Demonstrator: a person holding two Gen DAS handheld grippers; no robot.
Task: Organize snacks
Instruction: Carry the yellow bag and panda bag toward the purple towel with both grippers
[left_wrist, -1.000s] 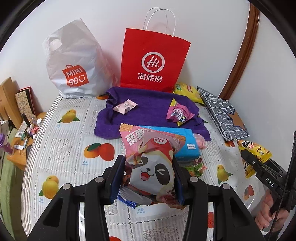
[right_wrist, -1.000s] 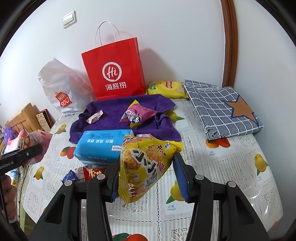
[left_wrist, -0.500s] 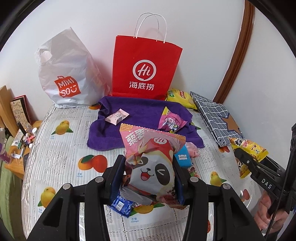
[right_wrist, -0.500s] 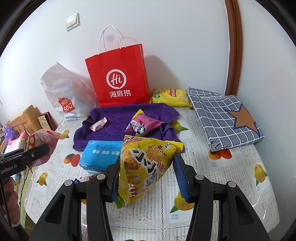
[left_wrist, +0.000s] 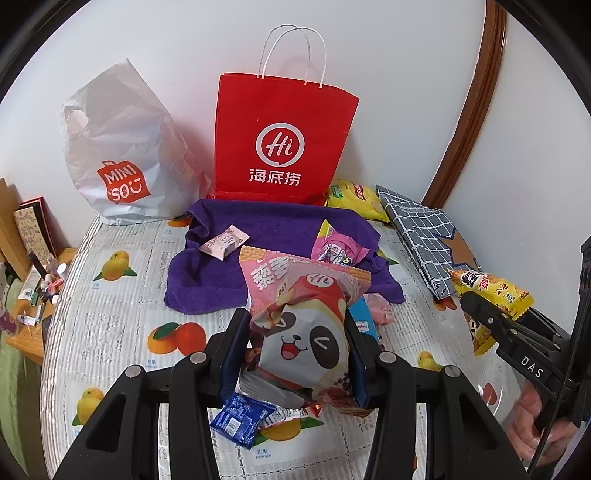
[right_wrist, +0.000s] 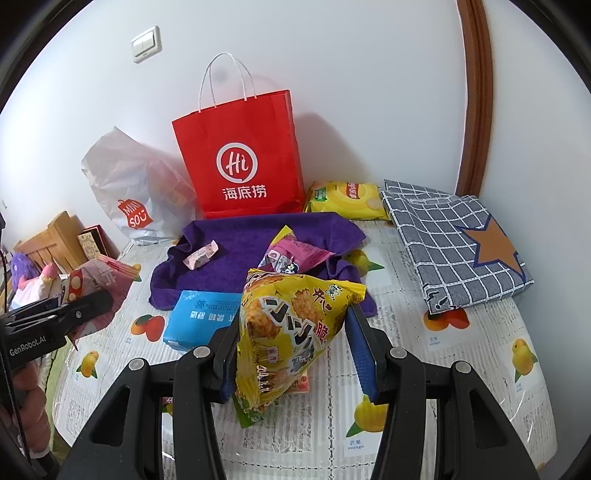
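Note:
My left gripper (left_wrist: 295, 332) is shut on a pink snack bag with a panda face (left_wrist: 306, 321), held above the table. My right gripper (right_wrist: 291, 332) is shut on a yellow snack bag (right_wrist: 291, 325), also off the table. Each gripper shows in the other's view: the right gripper (left_wrist: 480, 306) with its yellow bag at the right edge, the left gripper (right_wrist: 92, 302) with its pink bag at the left edge. On a purple towel (left_wrist: 266, 229) lie a small pink packet (left_wrist: 223, 243) and a pink-and-yellow packet (left_wrist: 334, 247). A red paper bag (left_wrist: 280, 140) stands behind the towel.
A white plastic bag (left_wrist: 122, 158) leans on the wall left of the red bag. A yellow chip bag (right_wrist: 347, 199) and a folded checked cloth (right_wrist: 454, 240) lie at the right. A blue tissue pack (right_wrist: 199, 317) and small wrappers (left_wrist: 240, 417) lie on the fruit-print tablecloth (left_wrist: 110, 321).
Both grippers have drawn back and risen a little with their bags, so more of the table shows. The blue wrapper under the left gripper has come into view.

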